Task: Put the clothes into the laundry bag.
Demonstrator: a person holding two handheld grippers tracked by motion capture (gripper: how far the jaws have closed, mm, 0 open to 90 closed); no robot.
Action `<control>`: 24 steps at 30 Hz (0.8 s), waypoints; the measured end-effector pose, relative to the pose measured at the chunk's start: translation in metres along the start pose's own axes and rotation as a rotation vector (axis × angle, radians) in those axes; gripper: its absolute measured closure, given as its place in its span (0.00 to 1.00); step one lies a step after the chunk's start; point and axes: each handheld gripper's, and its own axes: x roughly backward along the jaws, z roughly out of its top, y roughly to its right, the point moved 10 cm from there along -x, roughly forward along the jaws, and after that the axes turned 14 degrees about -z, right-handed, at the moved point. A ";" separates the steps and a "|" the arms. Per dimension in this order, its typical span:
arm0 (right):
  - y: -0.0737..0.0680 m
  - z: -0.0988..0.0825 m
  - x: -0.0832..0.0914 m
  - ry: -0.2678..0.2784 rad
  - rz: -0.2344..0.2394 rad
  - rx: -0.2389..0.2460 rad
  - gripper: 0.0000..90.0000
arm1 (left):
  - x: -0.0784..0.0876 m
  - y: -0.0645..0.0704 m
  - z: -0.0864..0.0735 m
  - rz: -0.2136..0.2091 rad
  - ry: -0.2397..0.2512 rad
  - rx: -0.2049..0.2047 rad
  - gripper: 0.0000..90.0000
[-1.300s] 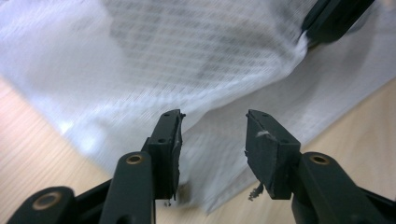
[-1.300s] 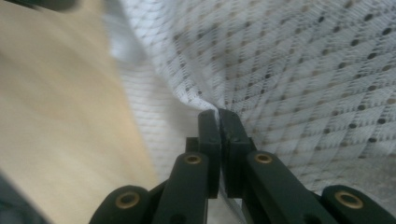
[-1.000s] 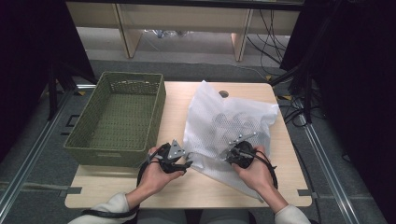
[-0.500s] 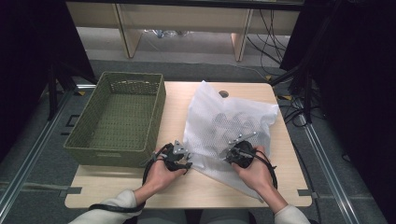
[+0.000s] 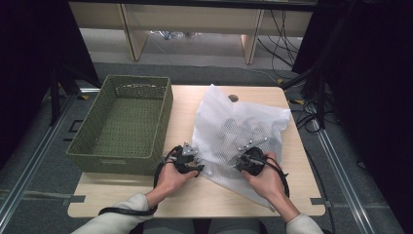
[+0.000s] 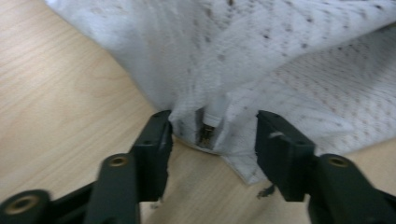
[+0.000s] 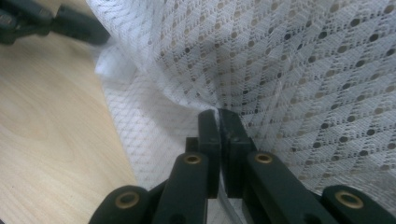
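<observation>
Honestly, right gripper (image 7: pixel 218 116) pinches the mesh bag (image 5: pixel 234 126); left gripper (image 6: pixel 212 135), jaws just closing half-open around its corner, could slip off.

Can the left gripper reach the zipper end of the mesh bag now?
Probably yes: the left gripper has open jaws on either side of the mesh bag's zipper end, with nothing between.

One mesh bag (image 5: pixel 234 126), one basket (image 5: pixel 122 124) (green wicker), two tongs.
</observation>
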 end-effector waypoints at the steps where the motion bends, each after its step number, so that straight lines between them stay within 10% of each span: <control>1: 0.001 -0.001 0.000 -0.008 -0.001 0.007 1.00 | 0.000 -0.001 0.001 0.002 -0.009 -0.018 0.58; 14: 0.000 -0.001 -0.001 -0.006 -0.003 0.007 1.00 | -0.007 0.002 0.013 0.034 0.033 0.025 0.38; 24: 0.000 -0.001 -0.003 -0.006 -0.006 0.005 1.00 | -0.017 -0.003 0.017 0.097 -0.008 -0.004 0.75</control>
